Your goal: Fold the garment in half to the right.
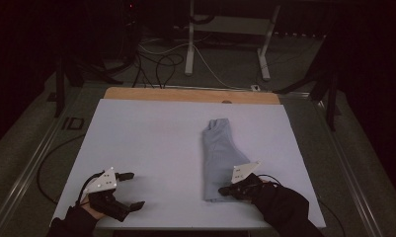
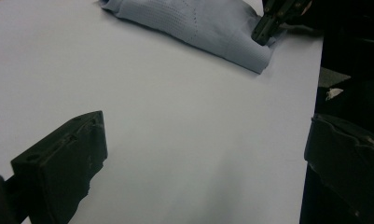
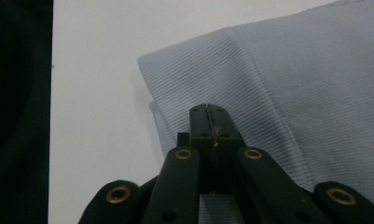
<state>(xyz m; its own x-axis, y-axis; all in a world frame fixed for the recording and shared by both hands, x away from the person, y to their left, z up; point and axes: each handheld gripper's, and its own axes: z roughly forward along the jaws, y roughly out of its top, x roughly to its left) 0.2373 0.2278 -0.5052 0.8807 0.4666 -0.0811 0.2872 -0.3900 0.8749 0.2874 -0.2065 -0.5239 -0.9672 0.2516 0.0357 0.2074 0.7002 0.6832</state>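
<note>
Two claws: both low in the high view, one toward each bottom corner of the table (image 1: 151, 133).
Left claw (image 1: 131, 190): lower left of the high view, jaws spread wide over bare white surface, holding nothing; well apart from the cloth.
Right claw (image 1: 226, 190): lower right of centre, jaws pressed together at the near edge of the cloth; fabric seems pinched between them, though the tips hide the contact.
Cloth (image 1: 220, 158): pale blue ribbed garment, folded into a long strip, lying right of centre and running from mid-frame down toward the table's near edge.
Sleeve (image 1: 284, 210): dark, bottom right.
</note>
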